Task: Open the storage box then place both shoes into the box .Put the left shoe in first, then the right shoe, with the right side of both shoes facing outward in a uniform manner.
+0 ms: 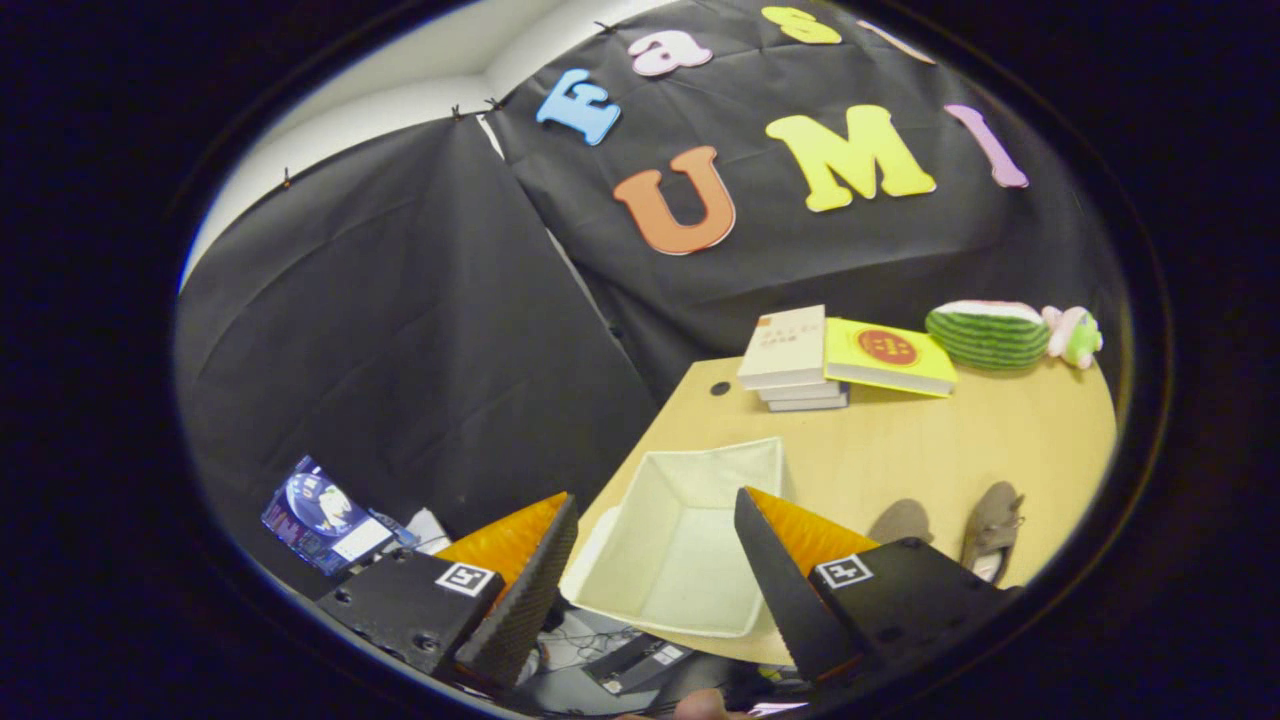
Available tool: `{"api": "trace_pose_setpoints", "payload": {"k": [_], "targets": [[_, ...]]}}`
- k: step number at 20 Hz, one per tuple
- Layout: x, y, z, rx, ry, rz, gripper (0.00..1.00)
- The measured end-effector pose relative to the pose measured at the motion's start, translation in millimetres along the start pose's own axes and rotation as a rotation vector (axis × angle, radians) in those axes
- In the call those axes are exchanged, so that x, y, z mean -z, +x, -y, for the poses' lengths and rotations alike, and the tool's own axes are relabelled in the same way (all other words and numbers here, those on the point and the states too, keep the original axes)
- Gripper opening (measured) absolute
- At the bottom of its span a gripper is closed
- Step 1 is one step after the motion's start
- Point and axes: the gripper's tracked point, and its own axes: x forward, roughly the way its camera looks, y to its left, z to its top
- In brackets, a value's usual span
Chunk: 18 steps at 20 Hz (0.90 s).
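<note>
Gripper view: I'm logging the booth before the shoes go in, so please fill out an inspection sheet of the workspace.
Surface: light wooden table, bare in the middle.
Job's things: white storage box open and empty at the table's near edge; two brown shoes beside it on the table.
Clutter: stack of books, yellow book, watermelon plush, small pink and green toy at the far edge.
Grippers: hand-held gripper open, holding nothing, fingers spread in front of the box.
Cables: nothing clearly seen.
Surroundings: black cloth wall; a blue package below the table.
</note>
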Motion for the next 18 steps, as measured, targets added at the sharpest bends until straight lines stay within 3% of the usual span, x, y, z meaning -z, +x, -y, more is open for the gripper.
{"api": "trace_pose_setpoints", "payload": {"k": [3, 6, 12, 18], "targets": [[-5, -25, 47, 0.109, -0.085, 0.026, 1.00], [3, -47, 77, 0.143, -0.098, 0.008, 1.00], [50, -49, 159, 0.227, 0.009, -0.120, 1.00], [124, -25, 223, 0.287, 0.119, -0.343, 1.00]]}}
